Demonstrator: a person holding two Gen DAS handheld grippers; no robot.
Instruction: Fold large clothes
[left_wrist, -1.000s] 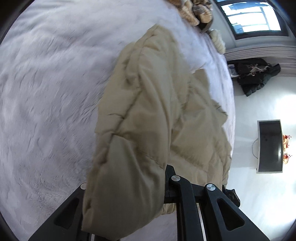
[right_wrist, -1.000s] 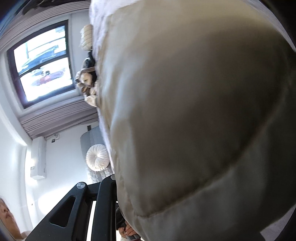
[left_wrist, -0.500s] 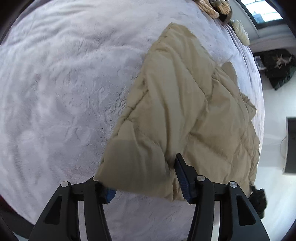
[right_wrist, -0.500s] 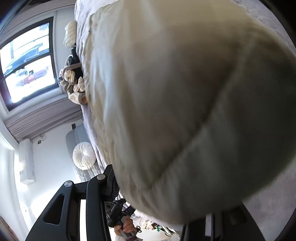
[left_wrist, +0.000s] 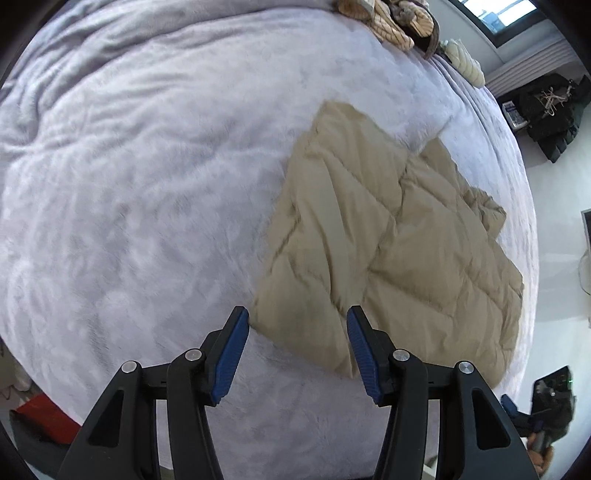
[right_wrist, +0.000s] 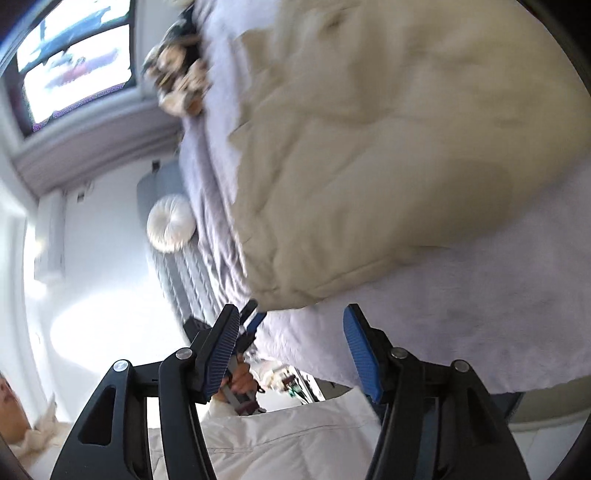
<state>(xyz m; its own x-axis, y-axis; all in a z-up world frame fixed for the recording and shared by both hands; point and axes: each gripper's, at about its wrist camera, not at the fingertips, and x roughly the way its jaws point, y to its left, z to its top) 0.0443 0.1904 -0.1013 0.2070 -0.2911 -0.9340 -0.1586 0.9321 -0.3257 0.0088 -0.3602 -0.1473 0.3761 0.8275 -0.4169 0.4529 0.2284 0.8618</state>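
A beige quilted jacket (left_wrist: 388, 243) lies folded on the pale lilac bed cover (left_wrist: 147, 184). My left gripper (left_wrist: 297, 325) hangs above its near corner, pointing steeply down. It is open, its blue pads (left_wrist: 231, 354) clear of the fabric. In the right wrist view the same jacket (right_wrist: 388, 147) fills the upper right, blurred. My right gripper (right_wrist: 288, 325) sits just off the jacket's lower edge. Its jaws are opening, with nothing between them. The left gripper (right_wrist: 251, 317) and the hand holding it show behind the right one's left finger.
A heap of knitted clothes (left_wrist: 388, 18) lies at the bed's far end. Dark garments (left_wrist: 546, 110) sit on the floor beyond the bed. A window (right_wrist: 74, 62) and a round white cushion (right_wrist: 171, 229) are to the left. The person's white coat (right_wrist: 277, 443) fills the bottom.
Both grippers have let go of the jacket and lifted away from it. The jacket, held up a second ago, now rests flat on the bed.
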